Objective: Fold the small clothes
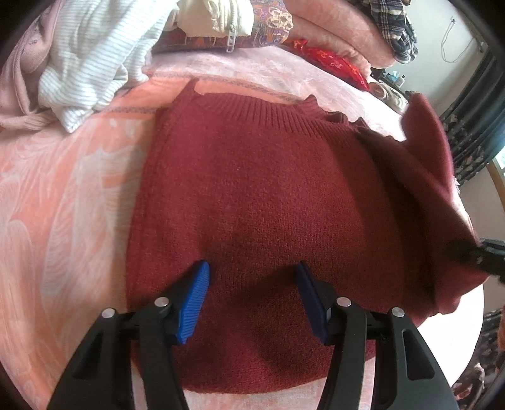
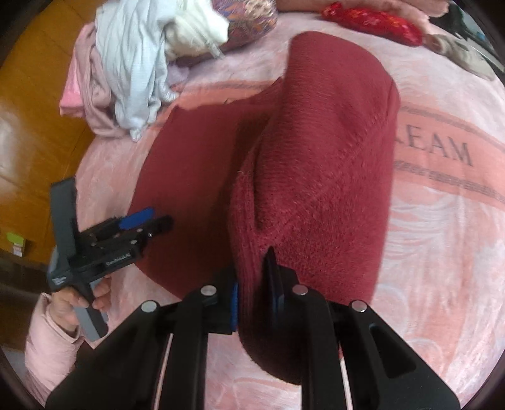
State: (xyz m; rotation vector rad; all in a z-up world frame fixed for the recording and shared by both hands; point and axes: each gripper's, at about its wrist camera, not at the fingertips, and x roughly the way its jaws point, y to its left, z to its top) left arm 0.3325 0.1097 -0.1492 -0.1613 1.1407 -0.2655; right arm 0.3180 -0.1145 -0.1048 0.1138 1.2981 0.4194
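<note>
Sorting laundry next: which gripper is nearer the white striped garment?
Left. The left gripper sits on the red sweater below the white striped garment; the right gripper grips the sweater's far side.

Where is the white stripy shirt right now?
The white striped shirt lies crumpled at the upper left of the left wrist view, on the pink blanket beyond the red sweater, next to a cream zipped garment.
</note>
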